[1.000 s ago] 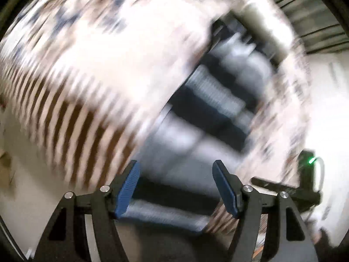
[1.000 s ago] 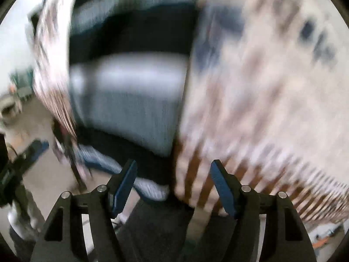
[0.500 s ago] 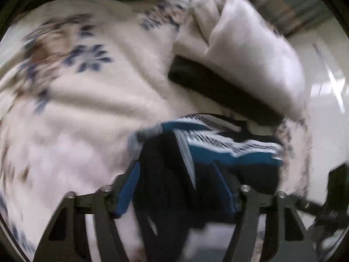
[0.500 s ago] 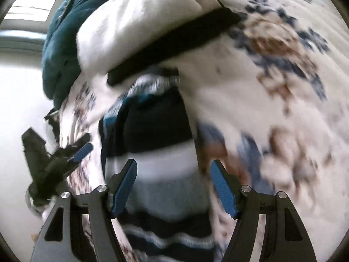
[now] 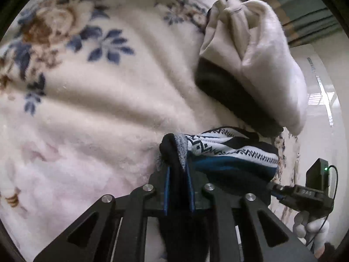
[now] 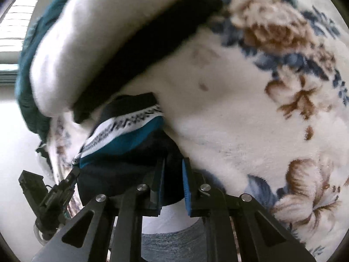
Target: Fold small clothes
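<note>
Both claws were wide open w/ nothing in them; now the left claw & right claw pinch the sweater, nearly shut. It's bunched on the flowery blanket, near a white cloth.

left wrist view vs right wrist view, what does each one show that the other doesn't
Only the left wrist view shows the left gripper shut on the black, teal and white patterned knit garment, plus a white-gloved hand at lower right.

Only the right wrist view shows the right gripper shut on that garment, and a teal fleece cloth at the left edge.

Both show the cream floral fleece blanket and the white fleece garment with a black band lying on it.
</note>
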Action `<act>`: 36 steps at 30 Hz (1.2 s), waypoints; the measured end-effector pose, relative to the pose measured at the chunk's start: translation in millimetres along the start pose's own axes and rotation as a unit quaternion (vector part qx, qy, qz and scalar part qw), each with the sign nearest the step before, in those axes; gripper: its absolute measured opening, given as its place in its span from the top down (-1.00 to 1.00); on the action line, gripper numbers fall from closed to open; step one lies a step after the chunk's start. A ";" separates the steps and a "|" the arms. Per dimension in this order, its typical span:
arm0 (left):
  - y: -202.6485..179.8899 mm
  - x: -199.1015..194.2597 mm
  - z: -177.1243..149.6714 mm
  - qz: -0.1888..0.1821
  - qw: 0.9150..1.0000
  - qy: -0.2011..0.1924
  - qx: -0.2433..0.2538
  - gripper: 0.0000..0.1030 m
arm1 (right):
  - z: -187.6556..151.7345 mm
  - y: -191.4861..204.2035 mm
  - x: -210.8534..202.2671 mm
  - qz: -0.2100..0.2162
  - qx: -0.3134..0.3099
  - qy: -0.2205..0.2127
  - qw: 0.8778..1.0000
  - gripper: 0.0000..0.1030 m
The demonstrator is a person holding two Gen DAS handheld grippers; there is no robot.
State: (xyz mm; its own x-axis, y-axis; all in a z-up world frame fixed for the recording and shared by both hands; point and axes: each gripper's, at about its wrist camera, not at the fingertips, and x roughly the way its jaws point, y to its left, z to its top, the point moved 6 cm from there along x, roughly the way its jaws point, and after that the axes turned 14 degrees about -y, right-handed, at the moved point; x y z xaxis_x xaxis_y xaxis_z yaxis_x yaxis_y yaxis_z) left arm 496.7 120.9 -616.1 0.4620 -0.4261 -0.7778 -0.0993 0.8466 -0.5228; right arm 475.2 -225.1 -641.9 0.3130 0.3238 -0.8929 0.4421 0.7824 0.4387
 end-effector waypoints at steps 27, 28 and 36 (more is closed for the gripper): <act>-37.3 16.7 33.0 -0.054 0.998 0.012 0.014 -0.20 | 60.2 22.7 2.2 0.042 -0.047 -0.028 0.998 -0.25; -41.3 22.7 30.2 -0.040 0.999 0.013 0.033 -0.13 | 60.5 19.6 2.5 0.044 -0.039 -0.020 0.998 -0.25; -46.9 39.9 38.7 -0.010 0.997 -0.019 0.077 0.76 | 60.3 31.6 15.8 0.045 -0.070 -0.032 0.996 0.91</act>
State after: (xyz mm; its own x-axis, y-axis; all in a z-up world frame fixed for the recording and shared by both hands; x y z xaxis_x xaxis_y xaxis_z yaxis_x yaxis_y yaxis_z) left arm 553.9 76.6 -609.1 0.4954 -0.4344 -0.7522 0.0450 0.8776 -0.4772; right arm 544.8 -227.3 -636.0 0.4001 0.3649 -0.8407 0.2900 0.8198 0.4938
